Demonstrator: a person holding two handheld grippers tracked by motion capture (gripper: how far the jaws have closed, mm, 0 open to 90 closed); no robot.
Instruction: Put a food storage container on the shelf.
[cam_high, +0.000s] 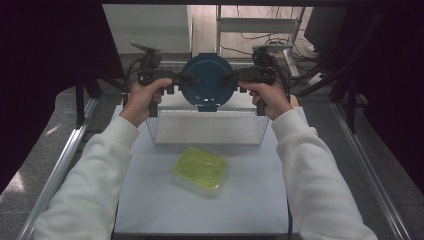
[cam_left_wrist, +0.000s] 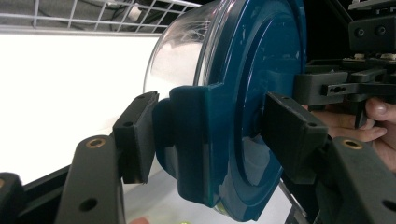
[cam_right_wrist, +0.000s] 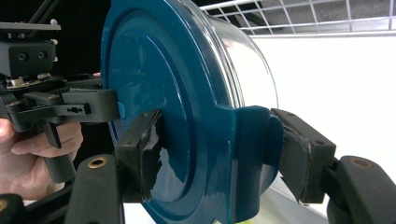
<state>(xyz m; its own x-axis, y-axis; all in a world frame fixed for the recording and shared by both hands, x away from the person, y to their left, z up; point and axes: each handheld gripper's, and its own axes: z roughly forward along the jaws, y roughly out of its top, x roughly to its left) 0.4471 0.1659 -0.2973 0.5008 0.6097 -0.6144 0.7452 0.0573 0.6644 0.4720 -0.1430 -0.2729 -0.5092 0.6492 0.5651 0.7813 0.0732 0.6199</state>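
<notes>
A round clear container with a dark blue lid (cam_high: 206, 82) hangs on its side above the wire basket (cam_high: 207, 131), lid facing me. My left gripper (cam_high: 187, 79) is shut on the lid's left latch tab. My right gripper (cam_high: 228, 77) is shut on the opposite tab. In the left gripper view the left gripper (cam_left_wrist: 215, 135) clamps the blue tab of the container (cam_left_wrist: 252, 70), and the right gripper (cam_left_wrist: 327, 86) grips the far edge. In the right gripper view the right gripper (cam_right_wrist: 222, 156) pinches a tab of the container (cam_right_wrist: 154, 70), with the left gripper (cam_right_wrist: 88, 106) beyond.
A white wire basket stands at the back of the white table (cam_high: 150, 200). A rectangular box with a yellow-green lid (cam_high: 200, 170) lies in front of it, mid-table. Metal rails (cam_high: 65, 155) run along both sides. Dark curtains flank the workspace.
</notes>
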